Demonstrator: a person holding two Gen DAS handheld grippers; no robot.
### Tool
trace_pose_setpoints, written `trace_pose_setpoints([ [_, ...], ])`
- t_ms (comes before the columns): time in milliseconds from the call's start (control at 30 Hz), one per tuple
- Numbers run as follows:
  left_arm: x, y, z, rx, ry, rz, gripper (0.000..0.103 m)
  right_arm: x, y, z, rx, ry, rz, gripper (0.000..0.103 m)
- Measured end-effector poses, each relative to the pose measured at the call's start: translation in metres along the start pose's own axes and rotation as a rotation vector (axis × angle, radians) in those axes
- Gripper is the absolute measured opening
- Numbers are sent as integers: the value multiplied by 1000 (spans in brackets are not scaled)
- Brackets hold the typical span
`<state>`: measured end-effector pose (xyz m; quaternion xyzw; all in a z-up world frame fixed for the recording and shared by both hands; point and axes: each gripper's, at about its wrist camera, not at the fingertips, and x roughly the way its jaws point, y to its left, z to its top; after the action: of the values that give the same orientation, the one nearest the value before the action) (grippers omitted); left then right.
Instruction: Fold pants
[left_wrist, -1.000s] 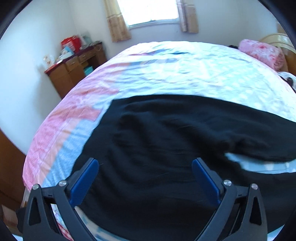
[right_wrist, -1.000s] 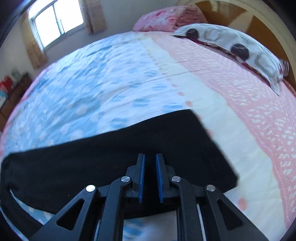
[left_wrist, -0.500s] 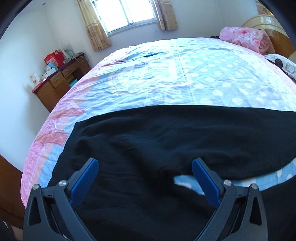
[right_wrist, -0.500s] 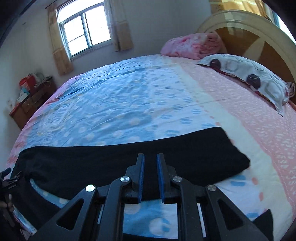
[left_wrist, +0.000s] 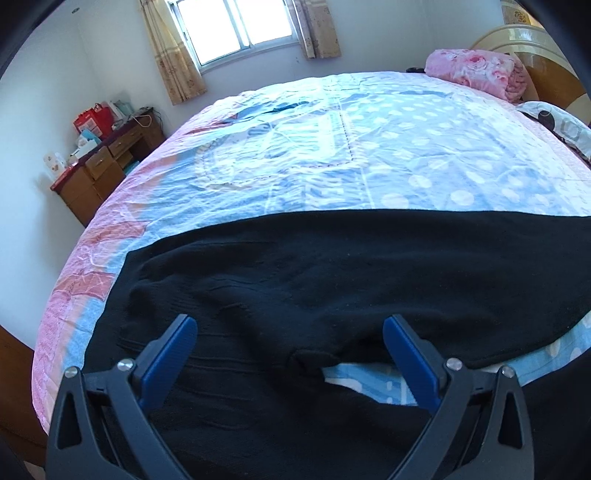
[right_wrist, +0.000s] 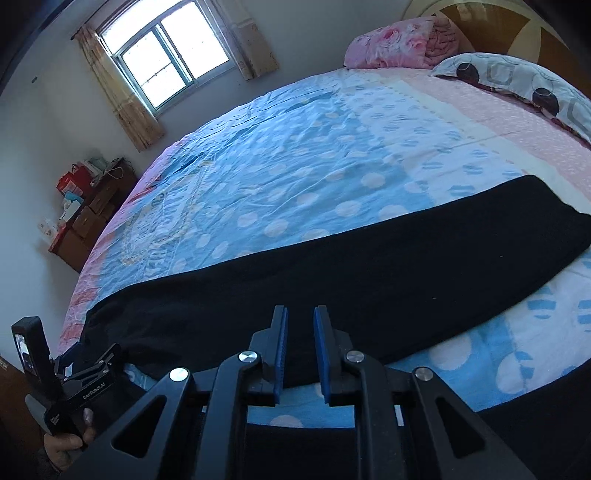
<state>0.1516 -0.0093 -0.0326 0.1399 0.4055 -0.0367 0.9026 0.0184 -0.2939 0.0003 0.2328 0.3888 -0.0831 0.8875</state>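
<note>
Pants (left_wrist: 332, 288), black and soft, lie spread across the near part of a wide bed whose sheet (left_wrist: 369, 155) is blue with white dots in the middle and pink at its edges. Beyond the bed, a bright window (right_wrist: 166, 55) with beige curtains is set in a white wall. A wooden desk (left_wrist: 99, 170) cluttered with boxes and a red bag stands against the wall off the bed's far left corner. At the far right, by the curved wooden headboard (right_wrist: 491, 26), sit a rolled pink floral blanket (right_wrist: 399, 44) and a pillow (right_wrist: 517, 85) patterned with dark circles.

The left gripper (left_wrist: 290, 332) hovers over the waist and crotch of the pants with its jaws spread wide, blue pads (left_wrist: 402, 347) clear of the fabric and nothing caught between them; the cloth fills the view just ahead of and beneath it. The right gripper (right_wrist: 299, 332) has its jaws nearly together with a narrow gap, gripping nothing. One leg stretches ahead of it, running off to its right to the hem, with bare sheet showing just beneath its fingers.
</note>
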Motion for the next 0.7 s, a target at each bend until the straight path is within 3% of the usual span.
trace_pose_setpoints([
  [167,1,22,3,-26,-8,-12,103,13,34,-2,-93,25,98,16],
  [267,7,45,7,-70,-6,24,103,26,57,6,-162,38,150,20],
  [367,13,63,9,-111,1,65,103,49,85,19,-244,62,207,51],
  [400,15,70,9,-118,2,75,103,59,98,23,-278,71,215,53],
  [500,21,84,4,-150,16,100,103,84,128,31,-348,110,271,53],
  [700,45,90,-8,-140,82,100,103,137,200,29,-545,174,294,53],
])
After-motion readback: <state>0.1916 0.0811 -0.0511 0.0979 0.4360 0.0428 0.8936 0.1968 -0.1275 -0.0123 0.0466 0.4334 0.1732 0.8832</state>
